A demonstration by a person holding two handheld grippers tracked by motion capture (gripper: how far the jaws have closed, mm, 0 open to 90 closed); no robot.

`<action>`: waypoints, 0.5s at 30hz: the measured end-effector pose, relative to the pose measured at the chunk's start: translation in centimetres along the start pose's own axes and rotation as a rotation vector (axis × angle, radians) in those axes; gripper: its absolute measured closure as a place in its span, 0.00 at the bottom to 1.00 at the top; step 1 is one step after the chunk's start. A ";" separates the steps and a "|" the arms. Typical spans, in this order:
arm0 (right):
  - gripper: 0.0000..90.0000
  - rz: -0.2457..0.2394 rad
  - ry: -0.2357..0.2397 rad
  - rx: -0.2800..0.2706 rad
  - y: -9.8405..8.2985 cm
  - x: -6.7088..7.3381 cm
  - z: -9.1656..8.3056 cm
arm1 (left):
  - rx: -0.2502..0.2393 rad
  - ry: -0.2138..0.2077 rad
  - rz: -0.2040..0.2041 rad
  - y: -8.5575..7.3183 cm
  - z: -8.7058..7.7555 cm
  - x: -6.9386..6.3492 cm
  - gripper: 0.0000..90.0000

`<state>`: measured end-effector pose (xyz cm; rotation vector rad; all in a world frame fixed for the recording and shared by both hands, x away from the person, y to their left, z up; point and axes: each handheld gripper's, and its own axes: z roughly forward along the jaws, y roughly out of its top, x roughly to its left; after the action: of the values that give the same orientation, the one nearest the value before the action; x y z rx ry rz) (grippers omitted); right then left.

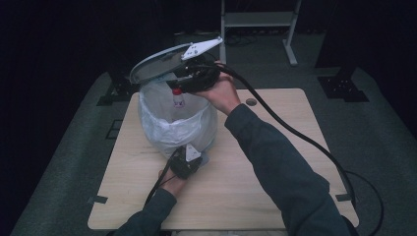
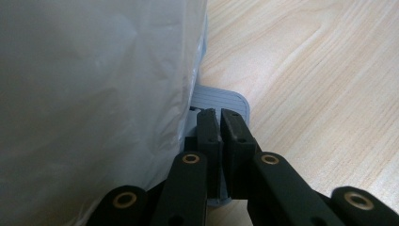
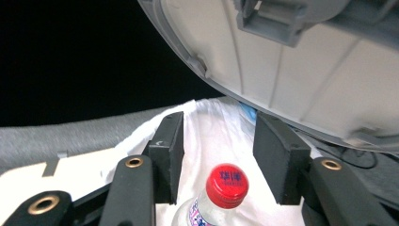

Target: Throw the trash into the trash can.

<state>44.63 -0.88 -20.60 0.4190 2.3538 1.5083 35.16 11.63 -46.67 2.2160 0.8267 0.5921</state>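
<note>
While the right gripper (image 3: 219, 146) hangs over the mouth of the bin, its jaws stand apart with the red cap of a bottle (image 3: 227, 181) showing between and just below them; the pads do not press on the bottle, so it sits loose. Seen from the high view, that bottle (image 1: 178, 98) stands upright inside the white bag (image 1: 172, 125) that lines the bin, its cap near the bag's rim. Behind and above the right gripper (image 1: 184, 88) the grey lid (image 1: 155, 66) is tilted up and open; its pale underside (image 3: 291, 70) fills the upper right of the right gripper view.

Down at the foot of the bin, the left gripper (image 2: 219, 115) has its jaws closed together, tips resting on the grey ribbed pedal (image 2: 221, 96) beside the bag's bulging side (image 2: 94, 94). From above, the left gripper (image 1: 189, 160) sits against the near side of the bin on the wooden table (image 1: 265, 177).
</note>
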 end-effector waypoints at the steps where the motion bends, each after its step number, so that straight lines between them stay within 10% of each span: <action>1: 0.57 -0.009 -0.005 0.004 -0.1 0.0 -0.4 | -0.001 0.004 -0.005 0.0 0.0 0.0 0.97; 15: 0.55 0.052 -0.034 -0.046 -3.5 -2.4 -4.0 | -0.002 0.004 -0.004 0.0 0.0 0.0 0.97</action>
<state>44.90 -6.49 -21.97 0.4942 2.2946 1.5632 35.11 11.61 -46.68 2.2120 0.8320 0.5947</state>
